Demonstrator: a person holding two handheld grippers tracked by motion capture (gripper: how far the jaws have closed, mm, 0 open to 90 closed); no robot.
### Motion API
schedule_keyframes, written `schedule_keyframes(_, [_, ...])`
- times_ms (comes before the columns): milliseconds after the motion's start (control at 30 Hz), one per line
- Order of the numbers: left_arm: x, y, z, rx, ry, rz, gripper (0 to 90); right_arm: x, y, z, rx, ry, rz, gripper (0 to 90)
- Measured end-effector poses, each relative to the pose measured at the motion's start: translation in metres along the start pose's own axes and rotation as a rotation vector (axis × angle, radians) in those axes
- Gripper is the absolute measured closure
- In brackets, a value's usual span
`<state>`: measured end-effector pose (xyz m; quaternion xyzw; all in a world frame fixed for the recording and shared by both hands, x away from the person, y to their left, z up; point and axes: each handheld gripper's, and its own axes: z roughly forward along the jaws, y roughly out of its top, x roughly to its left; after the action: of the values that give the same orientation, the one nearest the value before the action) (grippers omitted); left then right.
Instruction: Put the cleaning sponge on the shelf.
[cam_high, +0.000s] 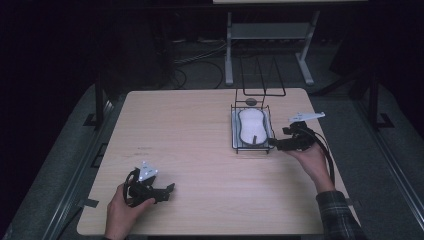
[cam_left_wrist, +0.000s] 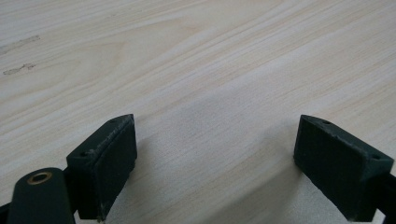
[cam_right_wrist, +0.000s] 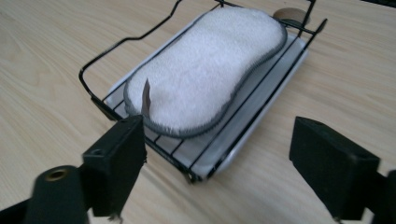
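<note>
Black jaws of my right gripper (cam_right_wrist: 219, 172) stand wide apart at the near corner of the wire rack (cam_right_wrist: 100, 105), with nothing between them but bare table (cam_right_wrist: 56, 42). Just beyond them the sponge (cam_right_wrist: 205, 70) lies flat in the rack, over a white tray (cam_right_wrist: 261, 121). It is pale and fuzzy, waisted like a peanut, with a grey stitched edge and a small brown tag (cam_right_wrist: 145, 95) standing up at its near end.

I judge it light and soft: it will squash under the pads and will not slide, and nothing about it looks breakable. The best hold, I think, is across the narrow waist or on the near end by the tag, coming from above so the jaws clear the rack's wires.

From the high view, my right hand (cam_high: 312, 157) sits at the rack's right near corner, palm under the gripper, jaws pointing left toward the rack, forearm coming in from the table's near right edge. My left gripper (cam_high: 150, 190) rests low near the front left of the table, jaws equally wide and holding nothing, over plain wood.
</note>
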<state>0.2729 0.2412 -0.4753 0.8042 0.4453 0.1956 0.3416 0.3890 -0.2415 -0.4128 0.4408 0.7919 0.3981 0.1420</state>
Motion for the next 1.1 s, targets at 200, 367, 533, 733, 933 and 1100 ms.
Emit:
schedule_keyframes(200, [0.0, 0.0, 0.0, 0.0, 0.0, 0.001, 12.5, 0.003, -0.015, -0.013, 0.0, -0.01, -0.004, 15.1])
schedule_keyframes(367, [0.0, 0.0, 0.0, 0.0, 0.0, 0.0, 12.5, 0.004, -0.027, -0.022, -0.001, -0.01, -0.018, 14.6])
schedule_keyframes(533, [0.0, 0.0, 0.0, 0.0, 0.001, 0.001, 12.5, 0.007, -0.04, -0.031, 0.009, -0.009, -0.025, 14.0])
schedule_keyframes(733, [0.0, 0.0, 0.0, 0.0, 0.0, 0.0, 12.5, 0.011, -0.058, -0.041, 0.034, -0.02, -0.031, 14.2])
schedule_keyframes(933, [0.0, 0.0, 0.0, 0.002, 0.0, 0.003, 12.5, 0.012, -0.077, -0.049, 0.048, -0.033, -0.027, 14.2])
schedule_keyframes(1100, [0.0, 0.0, 0.0, -0.001, 0.0, 0.003, 12.5, 0.011, -0.092, -0.056, 0.046, -0.046, -0.009, 14.1])
